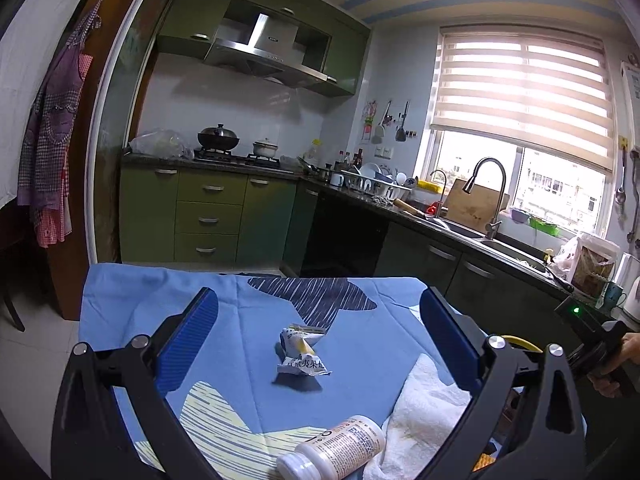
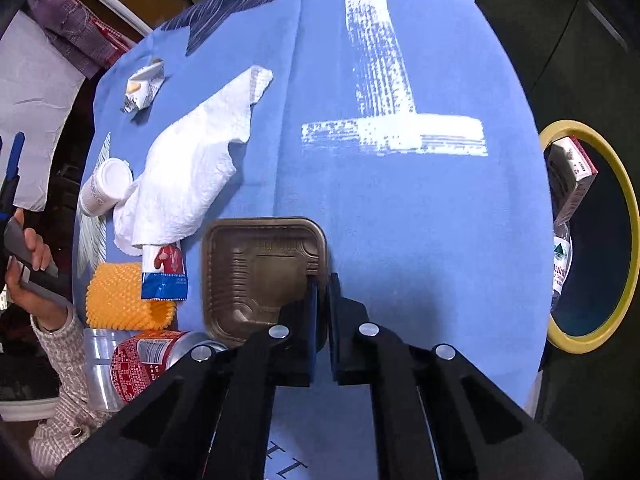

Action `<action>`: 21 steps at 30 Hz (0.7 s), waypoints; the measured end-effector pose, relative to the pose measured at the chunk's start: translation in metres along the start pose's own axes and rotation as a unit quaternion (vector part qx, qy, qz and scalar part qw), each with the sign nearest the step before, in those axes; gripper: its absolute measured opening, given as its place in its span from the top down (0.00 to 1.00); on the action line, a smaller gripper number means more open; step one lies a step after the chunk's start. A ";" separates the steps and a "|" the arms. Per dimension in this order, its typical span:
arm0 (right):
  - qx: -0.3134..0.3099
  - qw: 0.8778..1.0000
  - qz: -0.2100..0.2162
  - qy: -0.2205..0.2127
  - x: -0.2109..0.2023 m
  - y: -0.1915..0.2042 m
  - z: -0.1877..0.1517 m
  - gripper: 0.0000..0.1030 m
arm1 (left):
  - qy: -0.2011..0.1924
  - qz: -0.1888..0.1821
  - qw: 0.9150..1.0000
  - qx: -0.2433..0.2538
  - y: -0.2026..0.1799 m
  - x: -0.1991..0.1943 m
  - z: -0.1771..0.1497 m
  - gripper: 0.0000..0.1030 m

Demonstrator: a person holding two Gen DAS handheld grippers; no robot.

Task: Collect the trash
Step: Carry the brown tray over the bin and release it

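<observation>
Trash lies scattered over a desk [image 1: 132, 300] under a blue patterned cloth.

Left wrist view: the left claw [image 1: 318, 320] stands wide open with nothing between its blue pads. Between the fingers, near centre, sits a crumpled wrapper [image 1: 302, 354]. At 6 o'clock a white pill bottle [image 1: 332, 452] lies on its side, touching a white paper towel [image 1: 428, 412] at 5 o'clock. At 3 o'clock, at the frame's edge, a person's hand [image 1: 624, 360] holds the other gripper's handle. A kitchen with green cabinets fills the background.

Right wrist view: the right claw [image 2: 322, 280] points steeply down and is closed on the near right rim of a brown plastic tray [image 2: 256, 272], one finger inside the tray and the other outside. At 9 o'clock the paper towel [image 2: 192, 176] partly covers a red, white and blue packet [image 2: 166, 276]; the pill bottle [image 2: 104, 188] rests against the towel's left edge. The wrapper [image 2: 144, 86] lies at 10 o'clock. At 8 o'clock sit an orange foam net sleeve [image 2: 120, 300], a red can [image 2: 152, 360] and a clear plastic item, too blurred to name. At 3 o'clock, beside the desk, a yellow-rimmed bin [image 2: 628, 200] already holds a small carton [image 2: 572, 176] and a plastic bottle [image 2: 560, 264].
</observation>
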State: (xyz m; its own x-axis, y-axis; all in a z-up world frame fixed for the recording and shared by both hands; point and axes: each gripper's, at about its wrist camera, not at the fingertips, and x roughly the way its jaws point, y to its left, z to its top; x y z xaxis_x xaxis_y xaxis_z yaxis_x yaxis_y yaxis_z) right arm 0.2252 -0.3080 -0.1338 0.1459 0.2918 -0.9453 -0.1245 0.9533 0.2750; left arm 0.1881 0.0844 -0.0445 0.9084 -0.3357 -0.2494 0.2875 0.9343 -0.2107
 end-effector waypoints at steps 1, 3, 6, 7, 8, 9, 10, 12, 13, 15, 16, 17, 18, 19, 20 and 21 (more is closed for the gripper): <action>0.001 1.000 0.000 -0.008 -0.005 -0.001 0.000 0.95 | 0.000 0.000 1.000 0.000 0.000 0.000 0.000 0.07; 0.003 1.000 0.003 -0.026 -0.020 -0.006 -0.002 0.95 | -0.001 0.000 1.000 0.000 0.000 -0.001 0.000 0.07; 0.023 0.997 -0.012 -0.066 -0.054 -0.027 -0.005 0.95 | -0.001 0.001 1.000 0.000 0.000 0.000 0.000 0.07; 0.035 0.996 -0.023 -0.081 -0.066 -0.040 -0.006 0.95 | 0.000 0.001 1.000 0.000 0.000 0.000 0.000 0.07; 0.050 0.993 -0.038 -0.096 -0.078 -0.055 -0.008 0.95 | 0.000 0.000 1.000 0.000 0.000 0.000 0.000 0.07; 0.062 0.991 -0.052 -0.106 -0.087 -0.068 -0.010 0.95 | 0.001 0.000 1.000 0.000 0.000 0.000 -0.001 0.07; 0.078 0.987 -0.071 -0.118 -0.097 -0.085 -0.012 0.95 | 0.001 0.000 1.000 0.000 -0.001 0.000 -0.001 0.07; 0.107 0.980 -0.101 -0.132 -0.108 -0.115 -0.017 0.95 | 0.003 0.001 1.000 0.002 -0.001 0.000 -0.003 0.07; 0.123 0.977 -0.113 -0.135 -0.112 -0.131 -0.019 0.95 | 0.004 0.001 1.000 0.003 -0.001 0.001 -0.003 0.07; 0.152 0.970 -0.136 -0.134 -0.112 -0.164 -0.023 0.95 | 0.006 0.001 1.000 0.004 -0.001 0.002 -0.004 0.07; 0.167 0.967 -0.142 -0.129 -0.109 -0.180 -0.025 0.95 | 0.008 0.002 1.000 0.006 -0.002 0.002 -0.005 0.07; 0.177 0.965 -0.144 -0.126 -0.105 -0.189 -0.027 0.95 | 0.010 0.003 1.000 0.007 -0.003 0.003 -0.005 0.07; 0.189 0.964 -0.146 -0.120 -0.099 -0.203 -0.027 0.95 | 0.012 0.004 1.000 0.009 -0.004 0.004 -0.006 0.07; 0.197 0.962 -0.149 -0.115 -0.094 -0.212 -0.027 0.95 | 0.013 0.004 1.000 0.009 -0.004 0.005 -0.007 0.07; 0.206 0.961 -0.150 -0.111 -0.088 -0.220 -0.027 0.95 | 0.014 0.004 1.000 0.010 -0.004 0.006 -0.007 0.07; 0.211 0.960 -0.151 -0.108 -0.086 -0.227 -0.026 0.95 | 0.016 0.005 1.000 0.010 -0.005 0.007 -0.007 0.07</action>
State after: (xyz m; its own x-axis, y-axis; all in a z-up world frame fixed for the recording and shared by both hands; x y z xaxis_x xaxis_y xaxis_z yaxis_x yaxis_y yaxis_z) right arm 0.2156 -0.5510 -0.1197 0.3186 -0.0376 -0.9471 0.3571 0.9304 0.0832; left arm 0.1908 0.0771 -0.0519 0.9009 -0.3305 -0.2812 0.2857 0.9395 -0.1891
